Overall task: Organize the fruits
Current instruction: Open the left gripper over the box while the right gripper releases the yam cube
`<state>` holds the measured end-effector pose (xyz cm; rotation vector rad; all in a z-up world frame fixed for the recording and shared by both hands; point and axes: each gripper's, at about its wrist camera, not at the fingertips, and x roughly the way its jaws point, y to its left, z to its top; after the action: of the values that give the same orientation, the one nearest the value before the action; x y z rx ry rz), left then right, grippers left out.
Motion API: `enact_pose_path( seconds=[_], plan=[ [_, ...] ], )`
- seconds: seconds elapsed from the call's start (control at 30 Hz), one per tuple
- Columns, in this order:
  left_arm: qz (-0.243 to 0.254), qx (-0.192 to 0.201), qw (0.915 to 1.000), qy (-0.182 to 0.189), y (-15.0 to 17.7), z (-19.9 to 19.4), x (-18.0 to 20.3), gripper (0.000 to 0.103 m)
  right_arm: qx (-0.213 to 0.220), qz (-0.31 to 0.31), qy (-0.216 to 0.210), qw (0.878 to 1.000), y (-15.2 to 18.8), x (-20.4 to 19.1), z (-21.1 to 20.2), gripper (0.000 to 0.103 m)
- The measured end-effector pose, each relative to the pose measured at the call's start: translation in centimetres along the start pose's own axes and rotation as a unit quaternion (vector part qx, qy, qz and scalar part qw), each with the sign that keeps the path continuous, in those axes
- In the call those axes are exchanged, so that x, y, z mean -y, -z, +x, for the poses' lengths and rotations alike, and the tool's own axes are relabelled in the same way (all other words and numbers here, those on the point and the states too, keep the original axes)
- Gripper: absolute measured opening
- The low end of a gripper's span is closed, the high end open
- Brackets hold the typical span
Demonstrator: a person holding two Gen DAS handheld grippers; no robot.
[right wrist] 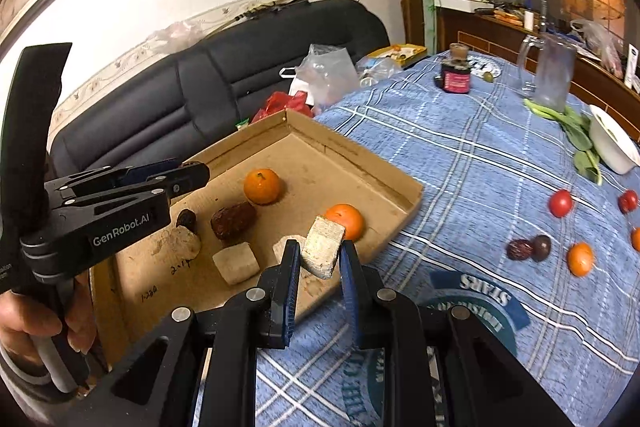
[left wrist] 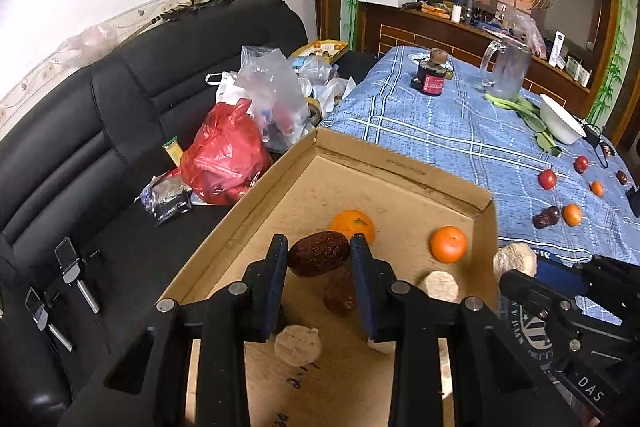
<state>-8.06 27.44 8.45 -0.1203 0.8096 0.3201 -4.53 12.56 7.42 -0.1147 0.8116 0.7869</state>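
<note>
The red date [left wrist: 319, 253] sits pinched in my left gripper [left wrist: 319, 259] above the cardboard tray [left wrist: 404, 183]; I should lower it beside the other date [right wrist: 233, 219] before releasing. My right gripper [right wrist: 320, 259] clamps a pale block [right wrist: 322, 251] over the tray's near edge.

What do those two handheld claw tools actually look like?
Both are matte black plastic frames with silver pivot bolts and dark blue finger pads. The left gripper carries white "GenRobot.AI" lettering; a bare hand grips its handle. The right gripper matches. No cables show.
</note>
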Motion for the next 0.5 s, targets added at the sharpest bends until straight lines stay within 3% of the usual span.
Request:
enact_pose_path(
  seconds=[0.5],
  plan=[
    [-0.001, -0.036, 0.9993, -0.009, -0.5, 3.2, -0.6, 0.031, -0.041, -0.031, -0.014, 0.999, -1.9, -1.4, 6.0, 0.023]
  ],
)
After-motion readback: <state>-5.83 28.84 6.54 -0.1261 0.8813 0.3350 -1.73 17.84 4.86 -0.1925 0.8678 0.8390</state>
